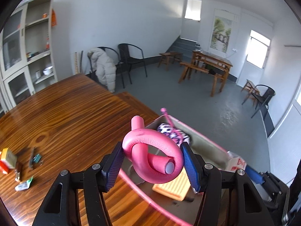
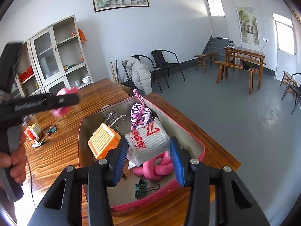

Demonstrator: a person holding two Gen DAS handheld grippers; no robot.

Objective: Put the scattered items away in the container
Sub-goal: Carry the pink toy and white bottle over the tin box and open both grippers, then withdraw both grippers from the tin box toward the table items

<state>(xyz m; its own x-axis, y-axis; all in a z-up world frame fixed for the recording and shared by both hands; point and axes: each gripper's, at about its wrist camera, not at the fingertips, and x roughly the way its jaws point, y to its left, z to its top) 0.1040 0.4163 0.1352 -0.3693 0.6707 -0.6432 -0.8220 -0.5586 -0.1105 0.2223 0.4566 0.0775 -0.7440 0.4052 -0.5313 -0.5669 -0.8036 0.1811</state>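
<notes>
The left gripper [image 1: 153, 164] has its ribbed blue pads pressed against both sides of a knotted pink foam roller [image 1: 150, 154], a soft, wrinkled tube with a pale plug at each cut end, held above the near left part of the container [image 1: 208, 143]. Only the left wrist view shows that grip; in the right wrist view the same gripper is a blurred black bar at far left with pink foam poking out.

The right wrist view alone looks down into the container, a pink-rimmed rectangular tray with a grey floor on the wooden table [image 2: 62, 162]. The right gripper [image 2: 148, 159] holds a white packet with red lettering [image 2: 148, 144] between its pads, above a second knotted pink foam roller [image 2: 157, 169] lying in the tray.

Also in the tray are one green binder clip [image 2: 141, 188] nearest, one orange ribbed plastic block [image 2: 103, 141], two clear hair clips [image 2: 116, 119], and one pink-and-white patterned fuzzy item [image 2: 141, 114] with a pink cord at the far end.

Well left of the tray, a cluster of small boxes and clips [image 1: 17, 165] lies scattered on the glossy striped wood.
</notes>
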